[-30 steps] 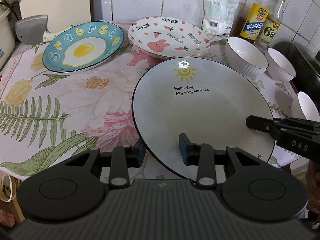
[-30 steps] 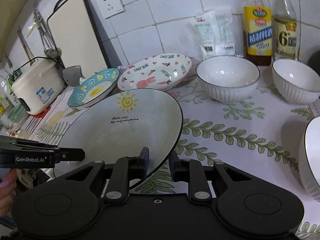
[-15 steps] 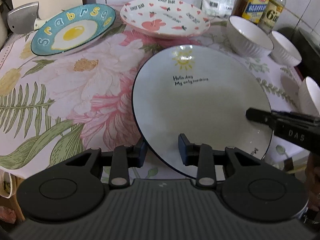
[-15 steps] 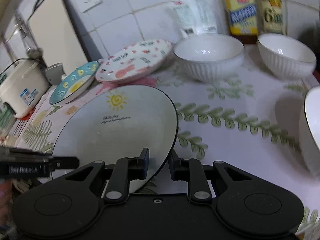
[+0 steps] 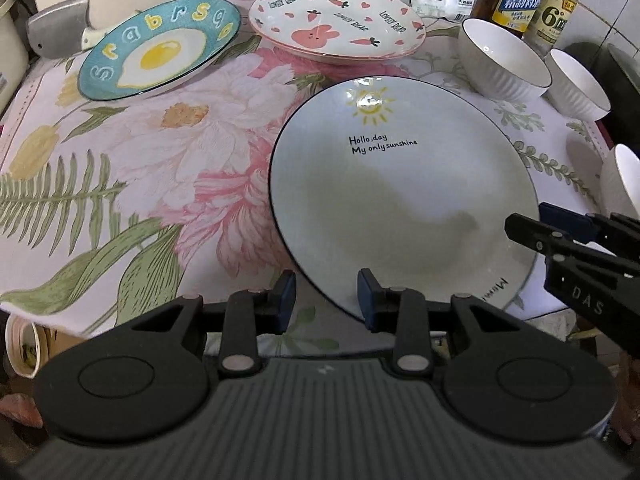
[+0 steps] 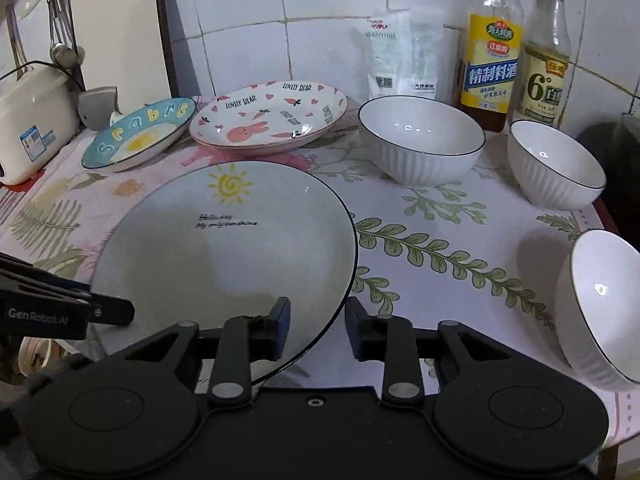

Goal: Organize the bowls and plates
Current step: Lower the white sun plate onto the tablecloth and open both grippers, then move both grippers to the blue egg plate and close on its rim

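A pale grey plate with a sun drawing (image 5: 400,184) (image 6: 224,248) lies at the table's front edge. My left gripper (image 5: 326,300) is open, its jaws straddling the plate's near-left rim. My right gripper (image 6: 316,326) is open, its jaws straddling the plate's near-right rim. A blue fried-egg plate (image 5: 160,48) (image 6: 140,136) and a pink rabbit plate (image 5: 336,24) (image 6: 268,120) sit at the back. A large white bowl (image 6: 420,140) (image 5: 502,60), a smaller bowl (image 6: 556,164) (image 5: 578,82) and a third bowl (image 6: 600,304) (image 5: 622,184) stand to the right.
Two bottles (image 6: 492,48) (image 6: 546,56) and white packets (image 6: 400,52) stand against the tiled back wall. A white rice cooker (image 6: 32,120) and a cleaver (image 5: 60,28) are at the back left. The floral tablecloth (image 5: 120,168) drops off at the near edge.
Both grippers opened wider around the plate's rim. The plate settled flat on the table. Both cameras pulled back slightly.
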`<action>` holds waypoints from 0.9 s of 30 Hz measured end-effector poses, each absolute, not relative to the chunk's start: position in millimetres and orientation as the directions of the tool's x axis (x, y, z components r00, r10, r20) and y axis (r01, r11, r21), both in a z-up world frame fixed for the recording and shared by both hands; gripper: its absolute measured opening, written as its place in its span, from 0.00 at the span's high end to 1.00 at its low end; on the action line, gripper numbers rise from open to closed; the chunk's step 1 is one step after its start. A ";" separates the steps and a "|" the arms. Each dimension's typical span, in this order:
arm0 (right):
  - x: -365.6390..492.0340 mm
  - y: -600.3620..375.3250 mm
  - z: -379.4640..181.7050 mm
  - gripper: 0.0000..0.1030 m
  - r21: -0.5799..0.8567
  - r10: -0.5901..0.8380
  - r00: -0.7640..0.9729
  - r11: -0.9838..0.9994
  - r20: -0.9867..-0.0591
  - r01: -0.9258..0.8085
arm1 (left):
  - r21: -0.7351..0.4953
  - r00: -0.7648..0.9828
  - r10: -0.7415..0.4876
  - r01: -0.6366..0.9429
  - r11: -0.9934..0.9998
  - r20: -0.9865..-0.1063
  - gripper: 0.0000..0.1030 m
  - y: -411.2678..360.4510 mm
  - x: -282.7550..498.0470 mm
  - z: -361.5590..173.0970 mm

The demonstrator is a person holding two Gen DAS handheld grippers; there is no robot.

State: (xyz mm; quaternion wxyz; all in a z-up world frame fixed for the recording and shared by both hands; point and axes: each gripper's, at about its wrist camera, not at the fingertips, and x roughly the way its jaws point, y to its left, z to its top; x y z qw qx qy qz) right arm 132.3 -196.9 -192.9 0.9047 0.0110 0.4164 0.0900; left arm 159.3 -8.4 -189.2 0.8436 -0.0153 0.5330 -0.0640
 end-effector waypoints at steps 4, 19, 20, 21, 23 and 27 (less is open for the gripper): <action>119.3 -189.7 -174.0 0.56 0.096 0.191 0.654 0.979 -0.732 -0.178 | -0.114 0.413 -0.135 0.073 0.991 -0.901 0.63 0.9 149.5 -175.2; 96.0 -156.7 -98.0 0.30 0.309 0.407 0.597 0.913 -0.691 -0.265 | -0.051 0.499 -0.095 0.101 0.994 -0.861 0.49 46.2 110.7 -104.1; 95.6 -152.5 -94.2 0.30 0.319 0.421 0.592 0.907 -0.687 -0.274 | -0.045 0.504 -0.088 0.097 0.994 -0.859 0.48 49.2 109.7 -101.1; 95.7 -148.1 -90.3 0.29 0.326 0.431 0.588 0.902 -0.684 -0.282 | -0.042 0.510 -0.084 0.094 0.995 -0.856 0.48 53.1 108.5 -98.0; 97.6 -139.4 -83.1 0.28 0.331 0.444 0.586 0.896 -0.678 -0.296 | -0.042 0.514 -0.080 0.084 0.996 -0.854 0.46 61.5 108.4 -92.6; 104.5 -124.1 -72.2 0.27 0.330 0.461 0.586 0.887 -0.666 -0.323 | -0.031 0.531 -0.073 0.087 0.996 -0.844 0.44 74.8 110.1 -84.3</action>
